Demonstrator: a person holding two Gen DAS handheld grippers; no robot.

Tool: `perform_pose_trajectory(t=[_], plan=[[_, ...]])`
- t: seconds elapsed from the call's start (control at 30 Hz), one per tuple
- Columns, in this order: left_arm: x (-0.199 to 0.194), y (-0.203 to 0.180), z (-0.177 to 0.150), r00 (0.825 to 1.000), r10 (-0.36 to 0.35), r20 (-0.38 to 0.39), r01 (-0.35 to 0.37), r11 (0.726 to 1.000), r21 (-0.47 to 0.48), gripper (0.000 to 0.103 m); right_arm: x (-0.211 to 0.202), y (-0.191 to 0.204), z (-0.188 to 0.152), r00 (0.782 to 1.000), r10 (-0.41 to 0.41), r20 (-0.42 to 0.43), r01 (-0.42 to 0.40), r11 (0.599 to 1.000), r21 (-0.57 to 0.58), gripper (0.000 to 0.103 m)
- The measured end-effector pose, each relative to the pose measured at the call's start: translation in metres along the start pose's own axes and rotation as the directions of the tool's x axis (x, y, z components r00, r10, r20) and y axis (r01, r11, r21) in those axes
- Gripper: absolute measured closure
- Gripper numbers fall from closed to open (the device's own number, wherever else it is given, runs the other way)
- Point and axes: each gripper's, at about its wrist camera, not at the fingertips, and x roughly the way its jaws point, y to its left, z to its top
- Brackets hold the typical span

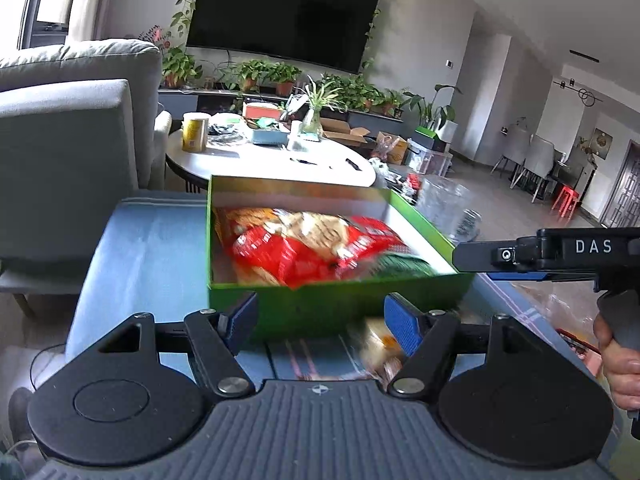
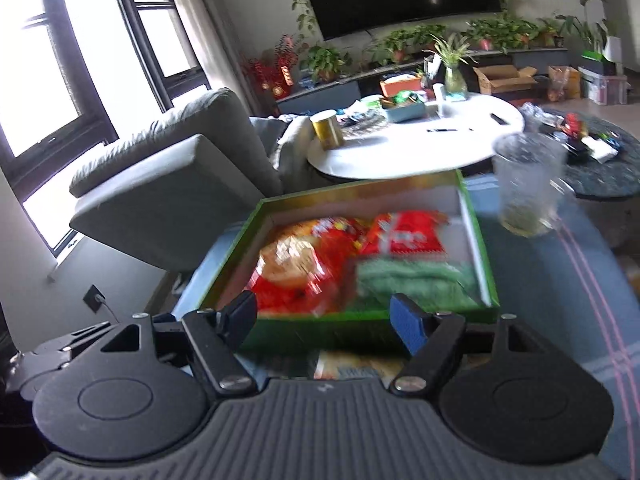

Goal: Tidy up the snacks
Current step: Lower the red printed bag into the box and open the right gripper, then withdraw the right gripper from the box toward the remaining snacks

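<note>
Left wrist view: took in a blue-covered counter (image 1: 132, 248) across the middle of the frame, with a green box (image 1: 344, 300) at centre, open-topped and holding red snack bags (image 1: 304, 252) and a green packet (image 1: 404, 266) toward its right side. Showed the box's near wall running left to right across the frame, just beyond the blue pads of the left gripper (image 1: 320, 320). Showed that gripper partly open, with nothing between its pads. Caught a loose snack packet (image 1: 380, 344), blurred, low in the frame in front of the box, just beside the right-hand pad. Caught the right gripper (image 1: 476, 258) entering from the right edge, its tip at the box's right wall, with a hand (image 1: 620, 368) on its grip.

Right wrist view: showed the same green box (image 2: 360, 332) at centre, long side across the frame, a clear plastic cup (image 2: 528, 192) at upper right, well apart from the box. Showed the right gripper (image 2: 324, 320) likewise part-open and empty, with a packet (image 2: 352, 364) lying on the counter directly below, between the fingers and short of the box's near wall.

Judged the loose packet the next thing to collect: near both grippers, nearer the lower edge of the frame than the box, so a short drop and then a lift over the near wall. Long axis of the packet not readable through the blur.
</note>
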Motion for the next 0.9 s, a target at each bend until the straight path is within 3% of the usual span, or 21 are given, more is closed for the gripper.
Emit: perform_pose_trajectory(t=[0.3, 0.37, 0.5, 0.7, 0.8, 0.9], plan=[[-0.033, -0.022, -0.02, 1.0, -0.013, 0.003, 0.013, 1.0, 0.014, 0.032, -0.029, -0.008, -0.026, 1.0, -0.005, 0.005, 0.004, 0.999, 0.038, 0.032], [-0.038, -0.021, -0.024, 1.0, -0.005, 0.0, 0.005, 1.0, -0.004, 0.032, -0.037, -0.011, -0.037, 1.0, 0.022, 0.021, -0.023, 0.999, 0.039, 0.032], [-0.047, -0.016, -0.03, 1.0, 0.02, 0.006, -0.02, 1.0, -0.014, 0.032, -0.045, -0.028, -0.067, 0.986, 0.16, 0.04, -0.161, 0.987, 0.029, 0.031], [-0.048, 0.0, -0.033, 0.998, 0.054, 0.019, -0.052, 0.994, -0.093, 0.032, -0.037, -0.044, -0.102, 0.987, 0.161, -0.03, -0.161, 0.987, -0.008, 0.031], [-0.044, 0.002, -0.034, 0.998, 0.062, 0.014, -0.061, 0.993, -0.1, 0.032, -0.032, -0.054, -0.114, 0.98, 0.199, 0.015, -0.199, 0.979, 0.031, 0.031], [-0.042, 0.001, -0.035, 0.998, 0.061, 0.007, -0.06, 0.994, -0.09, 0.032, -0.018, -0.057, -0.118, 0.984, 0.166, 0.063, -0.17, 0.984, 0.052, 0.031]])
